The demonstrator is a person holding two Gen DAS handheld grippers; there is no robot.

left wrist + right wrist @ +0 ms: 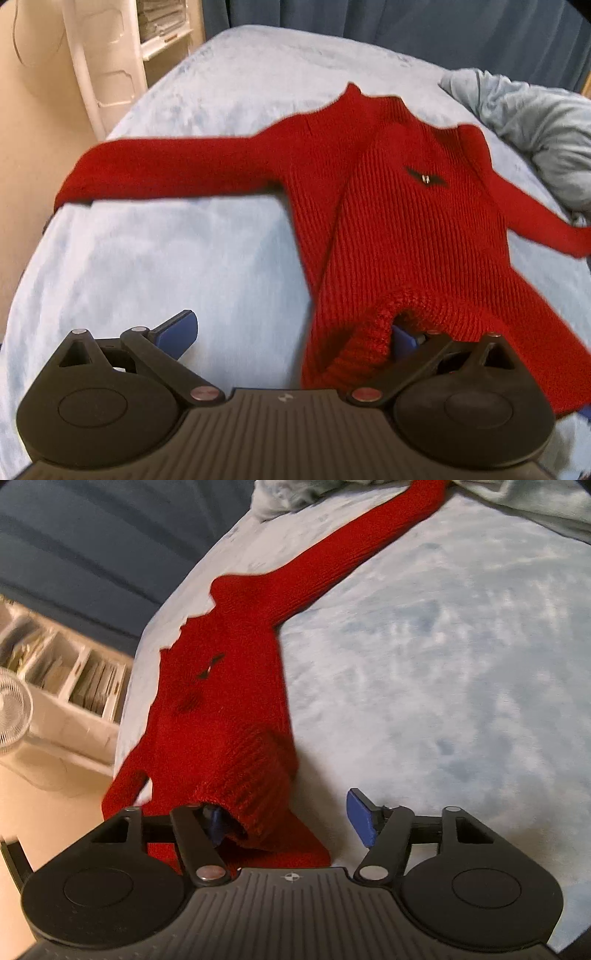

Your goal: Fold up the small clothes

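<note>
Lying on the pale blue bed cover (pixel 147 258), the red sweater (pixel 399 221) is spread with sleeves out. My left tool (pixel 291 332) and right tool (pixel 291 819) both gape wide, the hem draped over one finger of each, ungripped.

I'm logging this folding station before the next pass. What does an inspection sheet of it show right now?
Surface: pale blue fleece blanket on a bed.
Job's things: red knit sweater laid out, sleeves spread, hem bunched near both tools.
Clutter: crumpled grey-blue cloth at the far edge.
Grippers: left tool open, hem draped over one finger; right tool open, hem over one finger.
Cables: nothing seen.
Surroundings: dark blue curtain, white shelf, white fan.
</note>
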